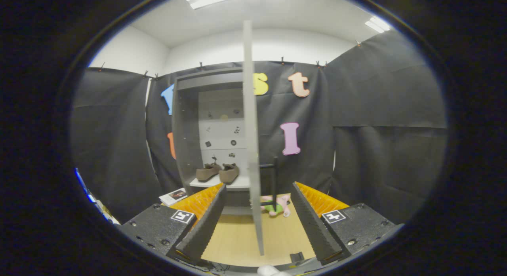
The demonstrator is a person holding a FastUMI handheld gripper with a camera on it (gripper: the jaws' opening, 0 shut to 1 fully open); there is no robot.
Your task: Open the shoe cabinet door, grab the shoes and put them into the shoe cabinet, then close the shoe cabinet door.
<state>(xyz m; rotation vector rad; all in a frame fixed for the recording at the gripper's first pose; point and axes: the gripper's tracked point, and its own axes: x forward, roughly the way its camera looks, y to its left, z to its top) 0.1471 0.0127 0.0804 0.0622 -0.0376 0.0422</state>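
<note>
Black cloth lines the booth behind a grey shoe cabinet. Its door stands open, edge-on, reaching down between the gripper jaws, which are spread wide and grip nothing. Two brown shoes sit side by side on the cabinet's shelf, beyond the jaws.

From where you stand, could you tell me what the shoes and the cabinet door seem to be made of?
The shoes look like brown suede or felt: matte, soft, no shine. The cabinet door, edge-on between the open tongs, looks like grey laminated board: flat, thin, smooth and even, though painted wood is possible. The shelf under the shoes seems to be the same board in white.
</note>
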